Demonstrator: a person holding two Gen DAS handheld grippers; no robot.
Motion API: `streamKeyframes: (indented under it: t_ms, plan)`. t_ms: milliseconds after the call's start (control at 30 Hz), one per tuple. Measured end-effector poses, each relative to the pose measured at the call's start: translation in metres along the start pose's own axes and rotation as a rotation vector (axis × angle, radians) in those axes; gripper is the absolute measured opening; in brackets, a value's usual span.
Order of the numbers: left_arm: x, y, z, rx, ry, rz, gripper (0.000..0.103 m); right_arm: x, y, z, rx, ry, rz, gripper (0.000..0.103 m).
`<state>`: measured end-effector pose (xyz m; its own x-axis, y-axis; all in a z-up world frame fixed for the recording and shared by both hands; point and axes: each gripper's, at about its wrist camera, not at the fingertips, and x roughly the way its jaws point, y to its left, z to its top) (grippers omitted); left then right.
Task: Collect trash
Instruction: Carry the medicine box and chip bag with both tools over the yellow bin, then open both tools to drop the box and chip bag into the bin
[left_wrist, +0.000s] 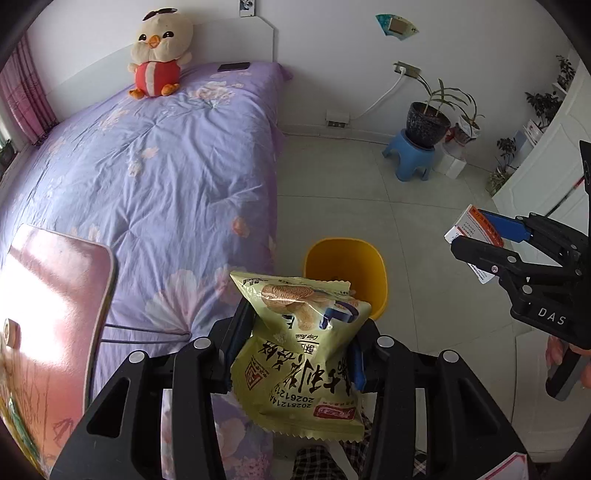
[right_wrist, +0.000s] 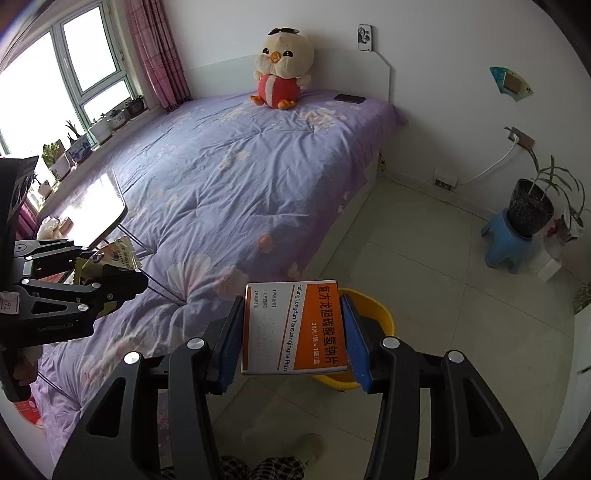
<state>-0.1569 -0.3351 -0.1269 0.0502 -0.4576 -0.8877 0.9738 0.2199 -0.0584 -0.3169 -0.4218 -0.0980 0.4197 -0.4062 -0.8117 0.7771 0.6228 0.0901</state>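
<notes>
In the left wrist view, your left gripper (left_wrist: 295, 332) is clamped on a green snack packet (left_wrist: 295, 354), which stands crumpled between the jaws. Just beyond the packet, a yellow bin (left_wrist: 347, 266) sits on the tiled floor (left_wrist: 406, 229) beside the bed (left_wrist: 166, 166). At the right edge, your right gripper (left_wrist: 476, 240) is closed on an orange-and-white medicine box (left_wrist: 469, 225), held above the floor and apart from the bin.

In the right wrist view, your right gripper (right_wrist: 293, 328) pinches the medicine box (right_wrist: 295, 328) flat between its blue pads (right_wrist: 354, 339), directly over the yellow bin (right_wrist: 376, 317), whose rim shows behind and below the box. At the left, your left gripper (right_wrist: 110, 273) grips the snack packet (right_wrist: 110, 258) above the bed (right_wrist: 240, 177), near a small pink counter (right_wrist: 96, 210).
</notes>
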Motion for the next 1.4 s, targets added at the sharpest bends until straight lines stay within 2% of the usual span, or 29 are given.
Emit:
streamKeyframes:
  t_ms: [233, 500, 933, 1100, 1300, 1367, 1400]
  plan:
    - [0.065, -0.042, 0.027, 0.067, 0.054, -0.053, 0.044, 0.030, -0.055, -0.020, 0.047, 0.035, -0.013, 0.051]
    - [0.136, -0.064, 0.030, 0.088, 0.120, -0.065, 0.044, 0.095, -0.097, -0.039, 0.079, 0.079, 0.009, 0.051]
    - [0.261, -0.079, 0.020, 0.182, 0.256, -0.046, 0.046, 0.215, -0.136, -0.075, 0.033, 0.212, 0.068, 0.051]
    - [0.293, -0.081, 0.021, 0.198, 0.300, -0.049, 0.047, 0.252, -0.147, -0.082, 0.037, 0.257, 0.077, 0.051]
    - [0.316, -0.083, 0.020, 0.195, 0.326, -0.042, 0.049, 0.273, -0.160, -0.087, 0.067, 0.273, 0.094, 0.053]
    - [0.316, -0.083, 0.018, 0.198, 0.320, -0.031, 0.058, 0.277, -0.162, -0.086, 0.073, 0.277, 0.102, 0.059]
    - [0.315, -0.083, 0.018, 0.196, 0.312, -0.023, 0.067, 0.277, -0.164, -0.086, 0.074, 0.275, 0.102, 0.063]
